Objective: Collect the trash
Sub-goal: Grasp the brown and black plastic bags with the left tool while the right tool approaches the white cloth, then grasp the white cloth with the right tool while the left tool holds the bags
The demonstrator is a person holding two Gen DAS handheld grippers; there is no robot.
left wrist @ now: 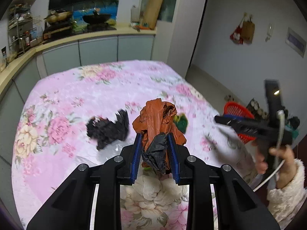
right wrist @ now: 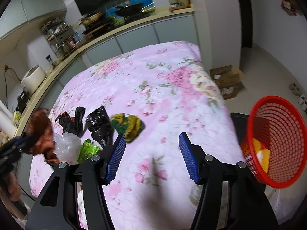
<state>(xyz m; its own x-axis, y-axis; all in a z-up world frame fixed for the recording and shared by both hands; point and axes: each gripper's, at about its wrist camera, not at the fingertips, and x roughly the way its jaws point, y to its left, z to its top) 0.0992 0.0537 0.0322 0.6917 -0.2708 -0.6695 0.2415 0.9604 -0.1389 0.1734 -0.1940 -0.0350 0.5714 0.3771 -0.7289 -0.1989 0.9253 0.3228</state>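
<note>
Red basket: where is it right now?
The red basket is at the right edge of the right wrist view, off the right side of the floral-covered table, tilted with its mouth toward the camera, right of the open right gripper.

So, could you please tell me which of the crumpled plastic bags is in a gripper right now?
The orange-brown bag, clamped in the left gripper above the table; the black bags lie loose.

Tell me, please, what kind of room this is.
Most likely a home kitchen: a counter with cabinets below, a wok on the stove, and a rice cooker near a cloth-covered table.
</note>
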